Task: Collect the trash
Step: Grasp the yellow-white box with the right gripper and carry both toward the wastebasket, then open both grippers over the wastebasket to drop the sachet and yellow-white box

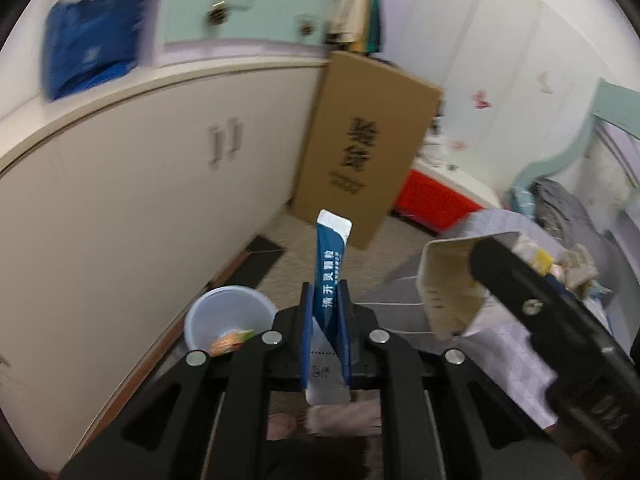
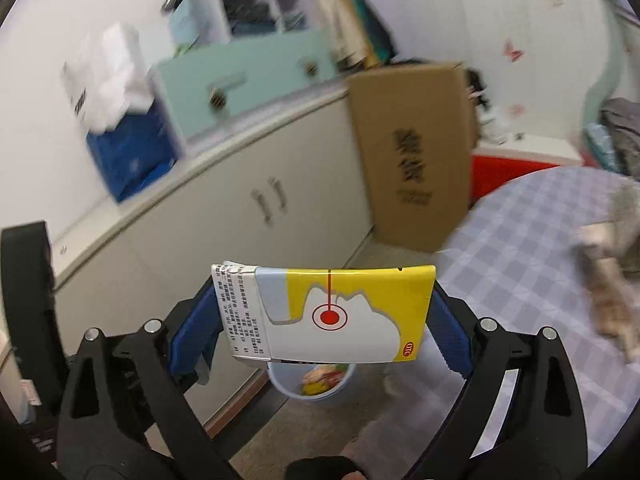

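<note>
My left gripper [image 1: 326, 292] is shut on a slim blue sachet [image 1: 330, 272] that stands upright between its blue pads. My right gripper [image 2: 324, 304] holds a yellow and white medicine box [image 2: 332, 316] crosswise, with both pads pressed on its ends. The left wrist view shows that same box [image 1: 448, 284] from its open end, held off to the right. A pale round bin [image 1: 228, 316] with some wrappers inside stands on the floor by the cabinet, below and left of the sachet. In the right wrist view the bin [image 2: 312, 380] lies directly under the box.
A long white cabinet [image 1: 140, 200] runs along the left. A tall cardboard box [image 1: 360, 148] leans at its far end, with a red crate [image 1: 432, 200] beside it. A checked cloth surface [image 2: 540, 260] on the right carries more scraps [image 1: 568, 268].
</note>
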{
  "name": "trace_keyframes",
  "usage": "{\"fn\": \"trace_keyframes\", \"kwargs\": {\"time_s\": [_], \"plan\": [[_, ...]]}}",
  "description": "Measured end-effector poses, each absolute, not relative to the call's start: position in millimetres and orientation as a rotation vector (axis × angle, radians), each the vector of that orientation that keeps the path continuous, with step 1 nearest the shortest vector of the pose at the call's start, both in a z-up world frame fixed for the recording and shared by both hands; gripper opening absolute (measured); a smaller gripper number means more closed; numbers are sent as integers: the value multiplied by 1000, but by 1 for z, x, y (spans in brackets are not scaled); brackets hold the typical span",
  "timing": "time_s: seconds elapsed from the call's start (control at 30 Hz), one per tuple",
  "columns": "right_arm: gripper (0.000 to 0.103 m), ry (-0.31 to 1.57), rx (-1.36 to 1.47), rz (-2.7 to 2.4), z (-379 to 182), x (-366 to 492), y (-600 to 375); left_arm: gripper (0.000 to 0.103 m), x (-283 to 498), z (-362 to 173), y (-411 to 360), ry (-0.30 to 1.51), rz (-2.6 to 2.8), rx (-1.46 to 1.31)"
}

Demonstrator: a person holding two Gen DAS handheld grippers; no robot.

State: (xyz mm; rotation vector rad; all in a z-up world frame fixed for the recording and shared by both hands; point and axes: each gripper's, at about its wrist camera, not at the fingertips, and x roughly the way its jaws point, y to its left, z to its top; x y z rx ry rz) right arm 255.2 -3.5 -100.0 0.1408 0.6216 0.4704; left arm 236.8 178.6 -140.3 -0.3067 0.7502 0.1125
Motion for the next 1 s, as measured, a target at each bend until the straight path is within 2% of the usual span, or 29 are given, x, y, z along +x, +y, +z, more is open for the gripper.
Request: {"fn": "trace_keyframes", "kwargs": {"time_s": [0.13,0.4,0.47,0.5,0.53,1.0], "plan": [[92,657,120,469,-128,274,43,11,251,-166,222,836,150,-354],[92,668,160,393,-161,312,62,14,311,-195,261,915,171,-319],[92,670,179,379,-167,319,64,30,328,-200,268,919,184,-308],[92,676,184,378,-170,322,66,60,335,-204,272,940,198,-305],[92,680,193,375,-173,325,65,76,339,-208,276,960,214,-298],[92,731,165,404,-186,327,73,76,311,-223,295,964,249,-378]]}}
